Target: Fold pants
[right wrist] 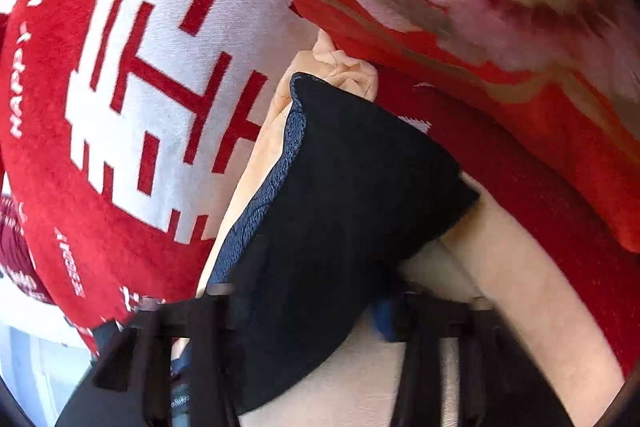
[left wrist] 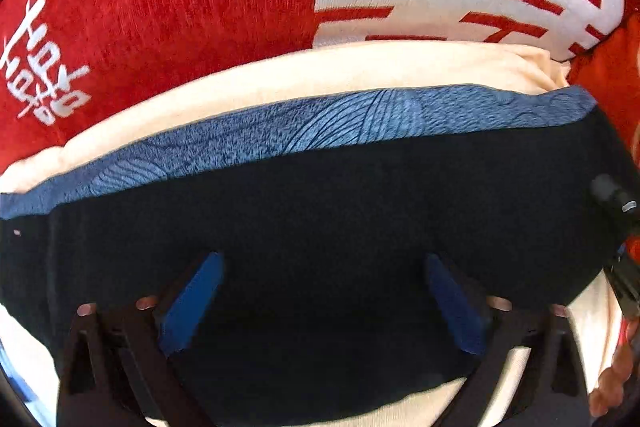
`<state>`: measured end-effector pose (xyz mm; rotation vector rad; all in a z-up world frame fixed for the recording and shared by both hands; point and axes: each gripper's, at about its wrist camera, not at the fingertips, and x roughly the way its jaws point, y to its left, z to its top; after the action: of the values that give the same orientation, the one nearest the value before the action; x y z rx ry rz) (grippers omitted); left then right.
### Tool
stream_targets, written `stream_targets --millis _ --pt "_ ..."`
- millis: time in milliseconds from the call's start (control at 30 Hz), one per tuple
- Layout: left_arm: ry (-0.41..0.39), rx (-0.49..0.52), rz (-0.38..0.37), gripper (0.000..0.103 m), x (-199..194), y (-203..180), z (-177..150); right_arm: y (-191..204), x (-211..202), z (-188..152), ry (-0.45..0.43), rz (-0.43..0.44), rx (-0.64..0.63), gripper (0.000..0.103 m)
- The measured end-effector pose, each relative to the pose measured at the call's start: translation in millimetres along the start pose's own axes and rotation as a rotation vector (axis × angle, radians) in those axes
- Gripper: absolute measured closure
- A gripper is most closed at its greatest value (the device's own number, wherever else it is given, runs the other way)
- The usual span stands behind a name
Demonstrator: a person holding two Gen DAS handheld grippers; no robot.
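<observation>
The dark navy pants (left wrist: 320, 195) lie folded on a cream garment (left wrist: 304, 75), with their lighter blue fleecy lining (left wrist: 360, 123) showing along the far edge. My left gripper (left wrist: 324, 299) is open, its blue-padded fingers (left wrist: 192, 303) spread just above the dark cloth and holding nothing. In the right wrist view the pants (right wrist: 344, 187) drape over and between my right gripper's black fingers (right wrist: 416, 339). The cloth hides the jaws, so I cannot tell whether they grip it. The other gripper shows at the left wrist view's right edge (left wrist: 616, 203).
A red and white blanket with large lettering (left wrist: 160, 7) covers the surface behind the pants and also shows in the right wrist view (right wrist: 132, 99). A red floral quilt (right wrist: 500, 27) lies at the right. The cream garment (right wrist: 500, 287) spreads under the pants.
</observation>
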<state>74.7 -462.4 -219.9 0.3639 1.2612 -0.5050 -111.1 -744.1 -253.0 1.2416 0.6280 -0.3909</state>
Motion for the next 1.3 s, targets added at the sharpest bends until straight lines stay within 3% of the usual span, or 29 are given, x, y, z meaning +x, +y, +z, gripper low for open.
stream_targets --millis 33,133,267,333,367,433,600,667,767,1000,1167,1233,1300 --pt "-0.010 0.003 -0.017 0.039 -8 2 2 5 -3 3 0.009 0.014 0.010 0.090" --pt "-0.086 0.026 -0.019 0.040 -32 6 4 38 -18 5 0.008 0.013 -0.122 0.091" --pt "-0.045 0.076 -0.088 0.040 -2 -13 -4 86 -30 1 0.008 -0.003 -0.288 0.091" --pt "-0.135 0.106 -0.054 0.040 -1 -19 -15 98 -26 -2 0.029 -0.020 -0.324 0.091" --pt "-0.143 0.105 -0.059 0.040 -2 -17 -16 108 -26 -5 0.022 -0.041 -0.365 0.091" --pt "-0.118 0.061 -0.127 0.040 0 -6 -13 121 -27 -8 0.022 -0.055 -0.403 0.091" --pt "-0.069 0.079 -0.217 0.036 -15 18 -11 172 -32 -30 0.026 -0.119 -0.563 0.090" --pt "-0.079 0.051 -0.226 0.036 -28 35 -14 200 -32 -51 0.033 -0.157 -0.660 0.090" --pt "-0.121 0.029 -0.196 0.012 -55 85 -26 231 -23 -89 0.053 -0.205 -0.777 0.090" --pt "-0.115 -0.060 -0.097 0.012 -83 218 -56 283 54 -201 0.113 -0.334 -1.015 0.084" --pt "-0.090 -0.115 -0.022 0.012 -74 287 -77 270 138 -311 0.179 -0.563 -1.284 0.072" --pt "-0.076 -0.139 -0.014 0.012 -70 307 -82 263 151 -347 0.157 -0.677 -1.446 0.062" --pt "-0.076 -0.147 -0.023 0.012 -71 312 -83 266 131 -364 0.148 -0.629 -1.514 0.052"
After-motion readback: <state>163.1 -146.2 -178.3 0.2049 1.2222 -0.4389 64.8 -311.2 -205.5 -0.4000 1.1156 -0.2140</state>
